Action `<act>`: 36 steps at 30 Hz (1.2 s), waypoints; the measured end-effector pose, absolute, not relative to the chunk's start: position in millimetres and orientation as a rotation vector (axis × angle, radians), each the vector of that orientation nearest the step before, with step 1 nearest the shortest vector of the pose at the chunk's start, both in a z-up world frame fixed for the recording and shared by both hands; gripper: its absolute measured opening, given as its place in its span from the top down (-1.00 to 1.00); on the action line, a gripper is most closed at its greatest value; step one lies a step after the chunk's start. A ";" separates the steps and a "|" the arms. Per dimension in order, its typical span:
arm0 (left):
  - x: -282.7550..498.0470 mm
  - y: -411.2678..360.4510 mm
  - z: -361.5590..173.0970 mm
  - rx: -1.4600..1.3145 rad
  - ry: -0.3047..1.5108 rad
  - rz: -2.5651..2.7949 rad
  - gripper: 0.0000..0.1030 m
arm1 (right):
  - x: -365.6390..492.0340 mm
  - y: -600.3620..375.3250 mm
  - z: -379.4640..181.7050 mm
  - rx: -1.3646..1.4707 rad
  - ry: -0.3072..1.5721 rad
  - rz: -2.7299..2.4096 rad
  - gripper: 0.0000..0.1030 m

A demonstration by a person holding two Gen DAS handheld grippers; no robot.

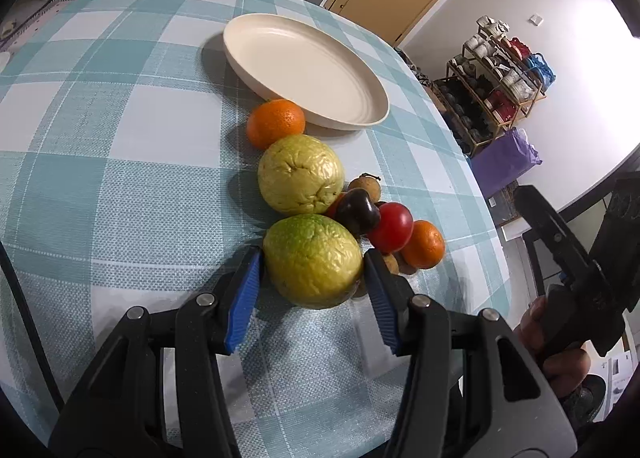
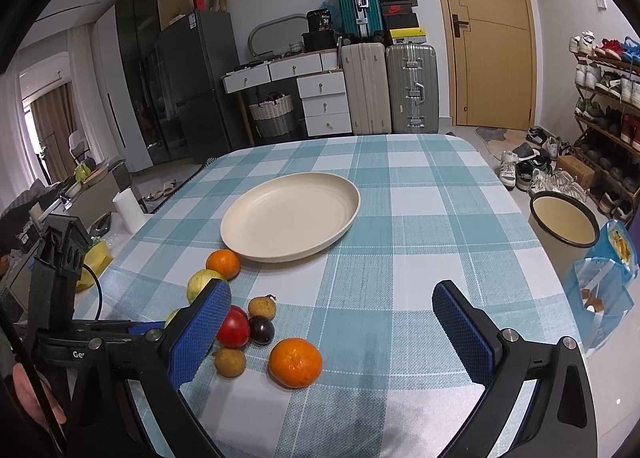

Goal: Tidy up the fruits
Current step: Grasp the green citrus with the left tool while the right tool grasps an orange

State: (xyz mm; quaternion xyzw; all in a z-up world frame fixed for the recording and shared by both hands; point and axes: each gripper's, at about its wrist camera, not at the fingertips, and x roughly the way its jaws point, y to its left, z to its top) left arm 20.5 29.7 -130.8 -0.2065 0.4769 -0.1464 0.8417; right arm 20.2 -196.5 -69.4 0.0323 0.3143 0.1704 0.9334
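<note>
A cream plate [image 1: 344,106] [image 2: 256,234] lies empty on the checked tablecloth. In front of it sit an orange [image 1: 275,123] [image 2: 224,263], two green guavas [image 1: 301,174] [image 1: 313,260], a dark plum [image 1: 357,212] [image 2: 262,329], a red tomato [image 1: 391,227] [image 2: 234,331], a second orange [image 1: 424,244] [image 2: 295,362] and small brown fruits [image 2: 262,307]. My left gripper [image 1: 312,262] has its jaws around the nearer guava, touching its sides. My right gripper [image 2: 332,322] is open and empty above the table near the second orange.
The table [image 2: 420,218] has its right edge close by, with a bin [image 2: 564,226] and blue bags [image 2: 604,290] beyond it. A shoe rack [image 2: 608,98], suitcases [image 2: 388,86] and drawers stand behind.
</note>
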 end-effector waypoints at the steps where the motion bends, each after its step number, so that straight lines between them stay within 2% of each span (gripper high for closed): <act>1: 20.7 30.4 -130.8 -0.437 1.008 -0.308 0.06 | 21.1 -196.0 -70.0 0.068 0.647 0.350 -1.00; 26: 6.9 52.8 -134.8 -0.459 1.001 -0.312 0.06 | 28.7 -185.1 -128.7 0.099 0.804 0.440 -0.98; 36: 4.5 56.7 -135.5 -0.457 1.002 -0.308 0.06 | 32.3 -178.1 -137.8 0.096 0.844 0.461 -0.59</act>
